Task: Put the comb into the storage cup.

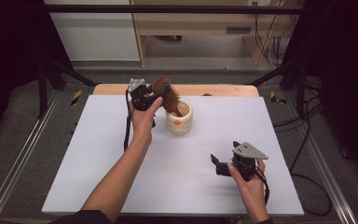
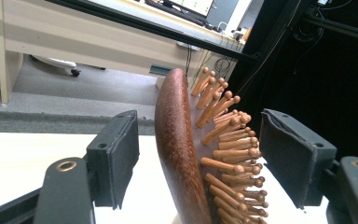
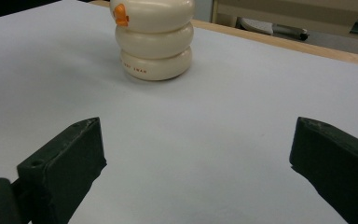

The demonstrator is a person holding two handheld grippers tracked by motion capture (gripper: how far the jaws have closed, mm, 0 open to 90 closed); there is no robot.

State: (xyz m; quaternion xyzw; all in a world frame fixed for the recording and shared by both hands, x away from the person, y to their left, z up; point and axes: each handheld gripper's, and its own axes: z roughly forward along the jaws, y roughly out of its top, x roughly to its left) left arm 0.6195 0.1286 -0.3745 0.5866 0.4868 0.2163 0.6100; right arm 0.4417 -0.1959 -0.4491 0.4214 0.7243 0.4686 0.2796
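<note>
A brown wooden hairbrush (image 1: 166,94) stands tilted, handle down, in a cream ringed holder (image 1: 180,121) with an orange mark, at the far middle of the table. My left gripper (image 1: 156,96) is raised beside it. In the left gripper view its jaws (image 2: 198,154) straddle the brush head (image 2: 177,144). The left pad stands clear of the smooth back, and the right pad sits just off the bristle tips, so this gripper is open. My right gripper (image 1: 216,164) rests low near the front right, open and empty (image 3: 198,154), facing the holder (image 3: 154,42).
A pale mat (image 1: 177,186) covers the wooden table, whose far edge (image 1: 223,89) shows behind the holder. Black frame posts and cables stand at both sides. A desk and floor lie beyond the table.
</note>
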